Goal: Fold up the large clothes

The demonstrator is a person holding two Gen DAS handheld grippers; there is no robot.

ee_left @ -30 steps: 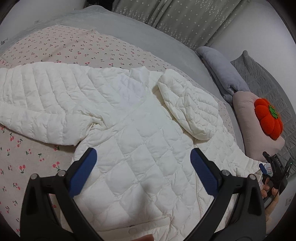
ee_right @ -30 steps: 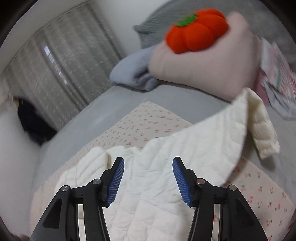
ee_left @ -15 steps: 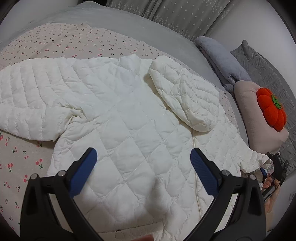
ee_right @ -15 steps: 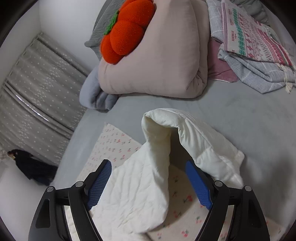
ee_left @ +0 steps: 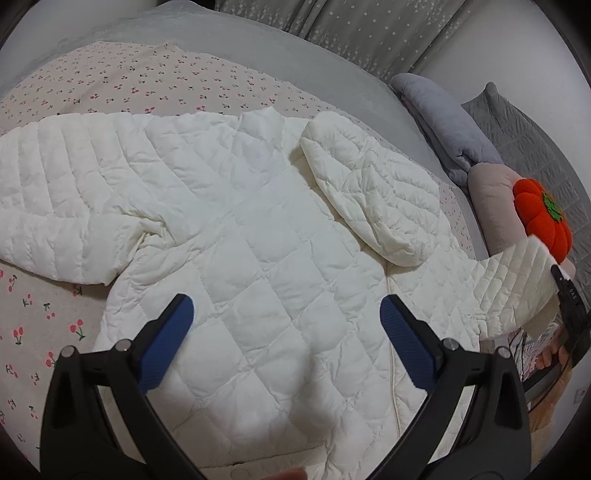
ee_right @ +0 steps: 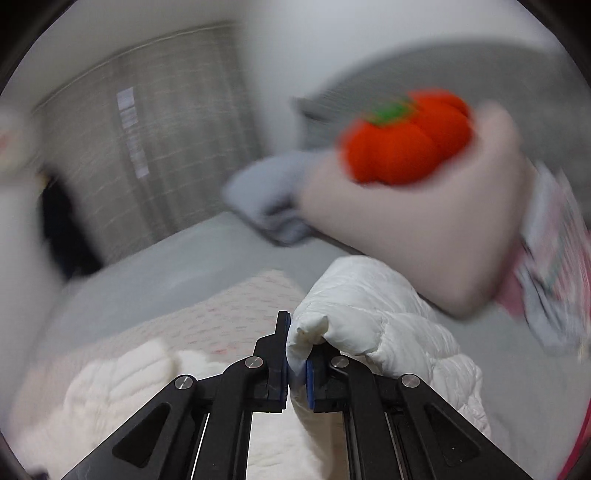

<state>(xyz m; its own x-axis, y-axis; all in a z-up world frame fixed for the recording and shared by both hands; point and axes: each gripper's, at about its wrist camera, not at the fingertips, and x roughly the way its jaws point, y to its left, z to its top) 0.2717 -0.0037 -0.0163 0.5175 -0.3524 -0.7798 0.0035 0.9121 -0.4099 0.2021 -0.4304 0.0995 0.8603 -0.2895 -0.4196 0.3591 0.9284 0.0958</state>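
A white quilted jacket (ee_left: 236, 236) lies spread on a cherry-print sheet (ee_left: 37, 325) on the bed. One sleeve stretches out to the left; the other sleeve (ee_left: 373, 195) is folded over the body. My left gripper (ee_left: 284, 336) is open and empty, hovering above the jacket's lower body. My right gripper (ee_right: 297, 354) is shut on the jacket's right corner (ee_right: 314, 325) and holds it lifted. In the left wrist view that lifted corner (ee_left: 517, 288) rises at the right edge beside the right gripper's body (ee_left: 570, 317).
A pink pillow (ee_left: 491, 206) with an orange pumpkin cushion (ee_left: 543, 218) lies at the bed's right end, next to a blue-grey folded blanket (ee_left: 443, 122) and a grey quilted pillow (ee_left: 524, 133). Patterned folded clothes (ee_right: 554, 243) lie at the right. Grey curtains (ee_left: 351, 26) hang behind.
My right gripper has closed on the jacket's right corner and lifted it; the view swung up and blurred. The left gripper stays open above the jacket, shifted slightly.
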